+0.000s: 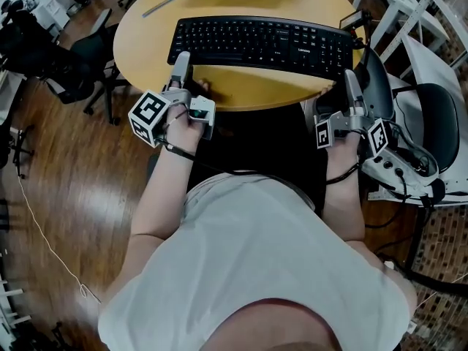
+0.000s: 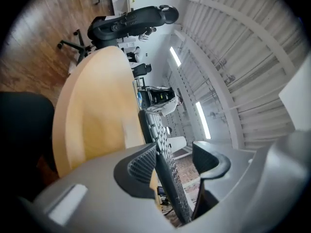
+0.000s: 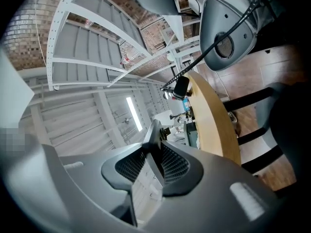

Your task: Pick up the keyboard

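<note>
Black keyboard (image 1: 263, 44) near the front edge of the round table (image 1: 146, 28), right end clamped in the right gripper (image 1: 348, 75), front-left edge between the spread, unpinching jaws of the left gripper (image 1: 181, 57), apparently for a two-ended lift

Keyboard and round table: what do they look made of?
Keyboard: black plastic, matte, judging by the dull moulded keys and case. Table: light wood or wood-look laminate, smooth satin finish; even tan top with soft sheen and no clear grain, so which one stays open.
</note>
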Available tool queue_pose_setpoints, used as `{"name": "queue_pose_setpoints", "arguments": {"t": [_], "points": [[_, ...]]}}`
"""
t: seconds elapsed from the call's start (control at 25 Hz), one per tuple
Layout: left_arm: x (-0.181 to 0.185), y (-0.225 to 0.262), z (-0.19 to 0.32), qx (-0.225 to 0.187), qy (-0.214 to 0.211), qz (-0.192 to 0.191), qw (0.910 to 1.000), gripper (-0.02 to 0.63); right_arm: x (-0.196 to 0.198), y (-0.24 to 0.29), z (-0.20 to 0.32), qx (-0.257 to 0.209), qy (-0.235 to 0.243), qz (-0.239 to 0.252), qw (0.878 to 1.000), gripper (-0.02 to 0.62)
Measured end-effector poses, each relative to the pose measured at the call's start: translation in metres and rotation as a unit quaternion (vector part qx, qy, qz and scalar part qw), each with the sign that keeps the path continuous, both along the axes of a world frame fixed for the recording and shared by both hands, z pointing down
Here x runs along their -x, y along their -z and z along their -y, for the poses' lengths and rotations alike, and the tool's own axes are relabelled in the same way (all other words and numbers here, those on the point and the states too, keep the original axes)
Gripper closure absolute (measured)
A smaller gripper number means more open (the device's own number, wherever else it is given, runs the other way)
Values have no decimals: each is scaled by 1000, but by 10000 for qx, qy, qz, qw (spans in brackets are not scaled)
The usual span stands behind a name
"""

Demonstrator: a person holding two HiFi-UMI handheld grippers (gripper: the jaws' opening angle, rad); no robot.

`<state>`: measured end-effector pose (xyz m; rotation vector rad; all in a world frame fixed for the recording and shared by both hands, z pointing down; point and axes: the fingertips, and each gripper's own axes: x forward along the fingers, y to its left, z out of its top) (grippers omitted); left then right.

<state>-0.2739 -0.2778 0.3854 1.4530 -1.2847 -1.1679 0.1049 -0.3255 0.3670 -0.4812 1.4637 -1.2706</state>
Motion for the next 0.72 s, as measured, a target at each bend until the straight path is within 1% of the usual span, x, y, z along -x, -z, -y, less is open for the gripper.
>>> {"name": "queue_pose_setpoints", "arguments": {"t": [0.16,0.32,0.4,0.48,0.56,0.64,0.68,0.72], "points": [[4,6,-12,120,127,169,9997,155,-1,16,0,-208,-47,89,9997,500],[8,37,-9,234,174,185,9994,155,3,54,0,-222,-75,218,9995,500],[11,58,0,99,199,81,9997,155,2,73,2,-270,-82,247,9993,500],[16,79,10,-128,195,-34,9997,155,4,87,2,-266,-55,286,9992,500],[16,100,19,-285,103,-32,9995,155,8,95,0,-240,-23,328,9992,500],[13,105,24,-222,65,-77,9997,161,8,95,0,-204,-12,346,9992,500],[12,102,24,-157,73,-115,9998,182,7,94,1,-193,-13,332,9993,501],[11,98,23,-129,79,-151,9998,186,5,92,1,-212,-17,294,9993,502]]}}
